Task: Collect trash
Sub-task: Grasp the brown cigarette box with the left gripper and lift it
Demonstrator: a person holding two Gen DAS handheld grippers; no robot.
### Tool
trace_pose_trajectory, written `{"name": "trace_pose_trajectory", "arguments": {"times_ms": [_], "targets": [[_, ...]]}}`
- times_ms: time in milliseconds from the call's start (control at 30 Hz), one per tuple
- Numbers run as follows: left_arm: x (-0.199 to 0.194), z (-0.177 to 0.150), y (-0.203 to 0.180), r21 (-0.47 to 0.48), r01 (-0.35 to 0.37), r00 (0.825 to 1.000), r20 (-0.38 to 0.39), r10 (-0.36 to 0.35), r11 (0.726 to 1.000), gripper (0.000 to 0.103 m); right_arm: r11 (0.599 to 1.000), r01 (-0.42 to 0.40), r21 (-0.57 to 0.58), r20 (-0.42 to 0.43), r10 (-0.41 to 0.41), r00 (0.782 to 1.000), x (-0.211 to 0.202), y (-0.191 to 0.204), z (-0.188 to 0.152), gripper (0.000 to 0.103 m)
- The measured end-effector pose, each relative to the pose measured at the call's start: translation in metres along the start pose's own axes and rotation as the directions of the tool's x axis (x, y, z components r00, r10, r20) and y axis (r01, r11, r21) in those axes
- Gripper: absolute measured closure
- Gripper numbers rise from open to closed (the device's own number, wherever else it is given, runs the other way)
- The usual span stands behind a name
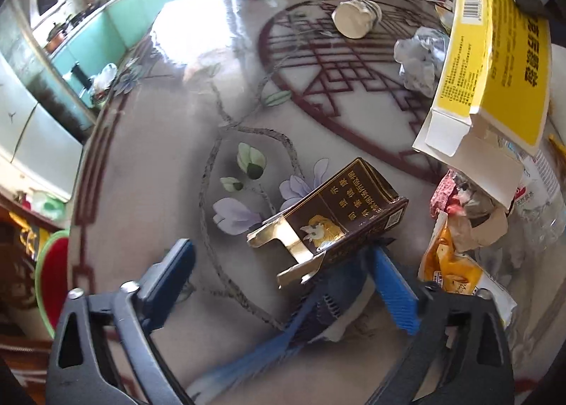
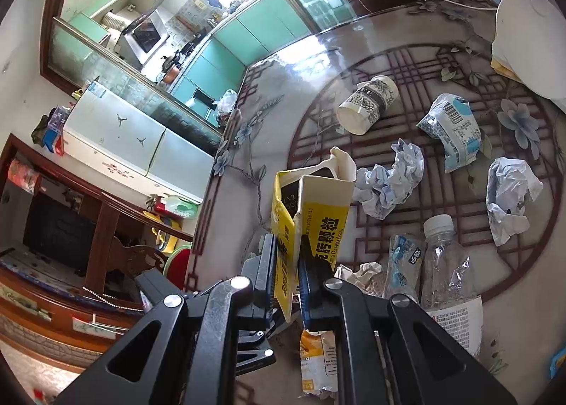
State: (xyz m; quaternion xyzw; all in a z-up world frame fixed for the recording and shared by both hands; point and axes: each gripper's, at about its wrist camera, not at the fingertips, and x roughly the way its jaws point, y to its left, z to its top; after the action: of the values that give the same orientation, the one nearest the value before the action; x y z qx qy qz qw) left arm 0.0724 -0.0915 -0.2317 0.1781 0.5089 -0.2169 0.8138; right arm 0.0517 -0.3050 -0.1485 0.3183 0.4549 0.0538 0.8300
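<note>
The left tool (image 1: 279,263) stands wide above the glass-topped desk (image 1: 141,164), one blue finger (image 1: 169,274) far out on the left and the other (image 1: 392,284) on the right. A brown cigarette pack (image 1: 339,214), its gold-lined lid torn open, lies on the desk between them — its lower edge looks to meet the right finger's tip, though contact cannot be told for sure, and the left finger is well apart from it.

The right tool (image 2: 288,263) is clamped narrow on a yellow medicine box (image 2: 311,214), the pads pressing a wall of the carton; the box sticks up and away from the tool, its flap open at the far end. In the left wrist view the same box (image 1: 495,51) hangs at the upper right, above the desk.

Beyond the box lie more trash: a tipped paper cup (image 2: 368,104), a crumpled paper ball (image 2: 389,178), a second ball (image 2: 509,192), a blue-and-white wrapper (image 2: 452,129) and a clear plastic bottle (image 2: 449,270) just beside the right tool. An orange snack packet (image 1: 452,267) lies near the left tool's right finger.
</note>
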Motion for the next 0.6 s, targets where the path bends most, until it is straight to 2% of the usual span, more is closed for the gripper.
{"name": "trace_pose_trajectory", "arguments": {"times_ms": [33,67,100,167,233,300,433,500,567,600], "targets": [[0.002,0.001,-0.001,0.005,0.004,1.0,-0.01,-0.004,1.0,0.043,1.0,-0.001,0.004,-0.001,0.001,1.0,0.0,0.0,0.0,0.094],[0.002,0.001,-0.002,0.006,0.012,1.0,-0.011,-0.012,1.0,0.06,1.0,-0.003,0.007,-0.003,0.003,1.0,-0.001,0.0,-0.001,0.094],[0.001,0.003,0.001,-0.002,0.03,1.0,-0.007,-0.03,1.0,0.066,1.0,-0.004,0.01,-0.005,0.004,1.0,-0.001,-0.001,-0.001,0.094],[0.003,0.005,0.003,-0.017,0.084,0.996,-0.022,-0.084,0.996,0.088,1.0,-0.007,0.015,-0.008,0.008,1.0,0.0,-0.002,-0.001,0.094],[0.004,0.007,0.005,-0.045,0.129,0.991,-0.033,-0.131,0.991,0.094,1.0,-0.009,0.017,-0.01,0.009,1.0,0.0,-0.001,0.0,0.094],[0.0,0.008,0.009,-0.067,0.142,0.99,-0.01,-0.143,0.988,0.1,1.0,-0.01,0.012,-0.01,0.01,1.0,0.001,0.0,0.0,0.094],[-0.014,0.011,0.014,-0.088,0.146,0.989,0.03,-0.144,0.985,0.101,1.0,-0.009,-0.003,-0.006,0.009,1.0,0.001,0.006,-0.002,0.094],[-0.02,0.014,0.014,-0.069,0.143,0.989,0.041,-0.14,0.987,0.084,1.0,-0.017,0.008,-0.003,0.017,1.0,0.002,0.005,-0.003,0.094],[-0.022,0.019,0.014,-0.025,0.133,0.99,0.052,-0.132,0.991,0.009,1.0,-0.018,0.016,-0.007,0.018,1.0,0.003,0.005,-0.004,0.094],[-0.024,0.02,0.013,0.0,0.123,0.99,0.074,-0.123,0.992,0.003,1.0,-0.021,0.02,-0.012,0.021,1.0,0.005,0.004,-0.004,0.094]]}}
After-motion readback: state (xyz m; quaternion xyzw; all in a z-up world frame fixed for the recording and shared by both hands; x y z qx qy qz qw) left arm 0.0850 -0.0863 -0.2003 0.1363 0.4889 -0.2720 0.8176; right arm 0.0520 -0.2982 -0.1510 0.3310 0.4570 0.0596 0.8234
